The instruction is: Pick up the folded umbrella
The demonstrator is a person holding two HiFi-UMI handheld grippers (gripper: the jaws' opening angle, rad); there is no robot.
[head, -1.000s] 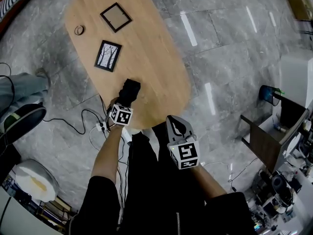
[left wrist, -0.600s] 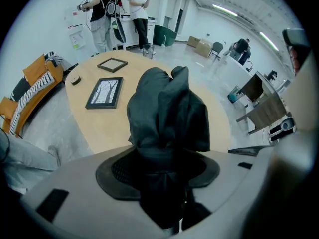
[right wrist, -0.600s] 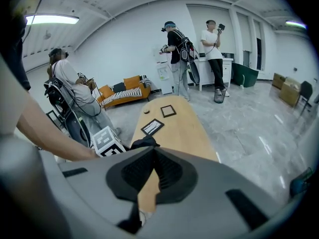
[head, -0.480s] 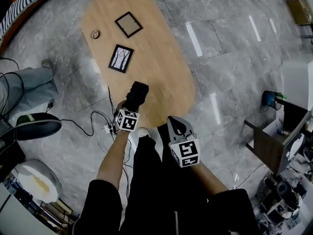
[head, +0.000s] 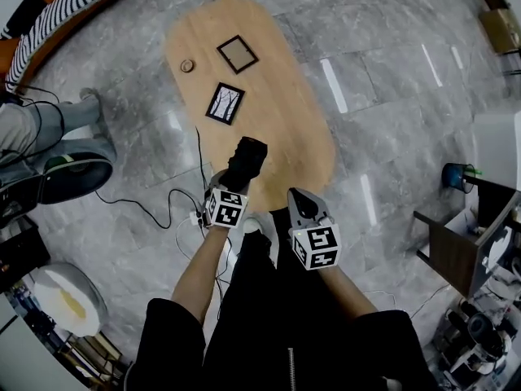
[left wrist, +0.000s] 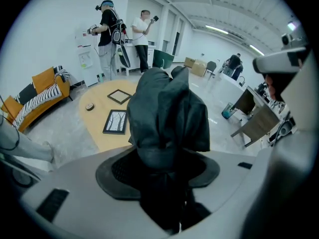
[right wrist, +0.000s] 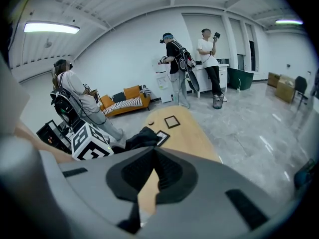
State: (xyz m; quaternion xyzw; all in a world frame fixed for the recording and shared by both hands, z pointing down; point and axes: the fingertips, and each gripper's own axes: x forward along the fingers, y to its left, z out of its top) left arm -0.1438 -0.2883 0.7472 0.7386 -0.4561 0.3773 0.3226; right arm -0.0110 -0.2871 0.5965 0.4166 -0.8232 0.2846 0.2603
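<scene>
The folded umbrella [head: 246, 157] is a black bundle of fabric held up over the near end of the oval wooden table [head: 285, 112]. My left gripper [head: 238, 177] is shut on its lower end. In the left gripper view the umbrella [left wrist: 167, 113] stands up between the dark pads and fills the middle, with the left gripper [left wrist: 159, 169] clamped round its base. My right gripper [head: 299, 199] hangs beside it on the right, over the table's near edge. Its jaws are shut with nothing in them. In the right gripper view the right gripper [right wrist: 155, 148] has its pads touching, and the umbrella [right wrist: 142, 138] shows to the left.
On the table lie a framed tree picture [head: 225, 103], an empty black frame [head: 238, 54] and a small round object [head: 188, 66]. Cables [head: 155, 210] run over the grey floor at the left. A seated person's legs [head: 49, 120] are at the left, a chair and desk [head: 456, 243] at the right.
My left gripper has risen with the umbrella in it, off the table's near end. My right gripper has risen a little too. The table now looks smaller and farther below.
</scene>
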